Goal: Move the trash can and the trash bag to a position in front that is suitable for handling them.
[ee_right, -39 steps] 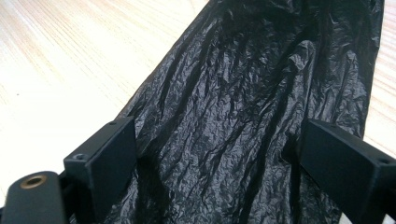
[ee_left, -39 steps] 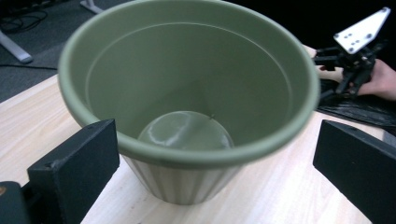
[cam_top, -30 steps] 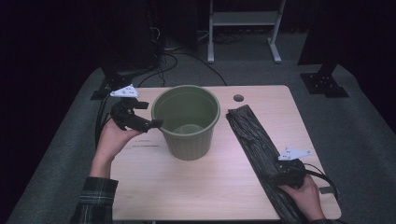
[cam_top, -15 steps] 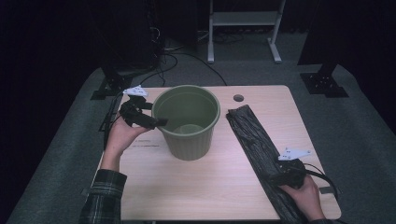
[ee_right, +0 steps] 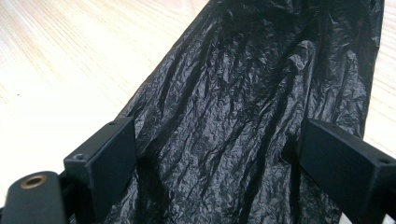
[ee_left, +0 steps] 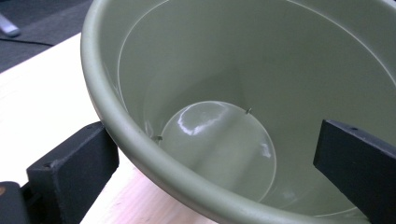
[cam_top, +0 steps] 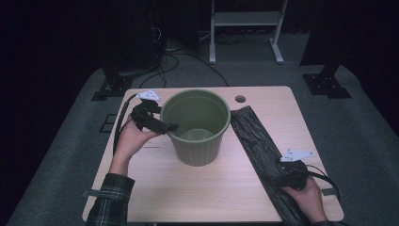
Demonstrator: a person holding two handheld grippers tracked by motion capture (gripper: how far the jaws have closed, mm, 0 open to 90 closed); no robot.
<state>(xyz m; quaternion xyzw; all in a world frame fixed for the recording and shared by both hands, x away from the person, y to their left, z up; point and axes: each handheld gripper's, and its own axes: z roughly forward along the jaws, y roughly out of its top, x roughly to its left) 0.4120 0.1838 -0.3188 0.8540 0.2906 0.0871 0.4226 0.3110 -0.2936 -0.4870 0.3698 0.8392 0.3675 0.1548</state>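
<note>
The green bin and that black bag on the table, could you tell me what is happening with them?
A person works at the table with a gripper in each hand. The left gripper has open jaws straddling the rim of the empty green bin, one jaw outside the wall and one inside. The right gripper sits over the near end of the flattened black bag lying beside the bin, jaws open on either side of it. Nothing is lifted yet.

A light wooden table (cam_top: 202,197) is standing on grey carpet (cam_top: 70,155) in a dim room, its far edge showing a round cable hole (cam_top: 240,99). Behind it, black cables (cam_top: 174,56) are trailing across the floor beside a white metal stand (cam_top: 246,21), while dark stand bases (cam_top: 327,84) are sitting at either side.
</note>
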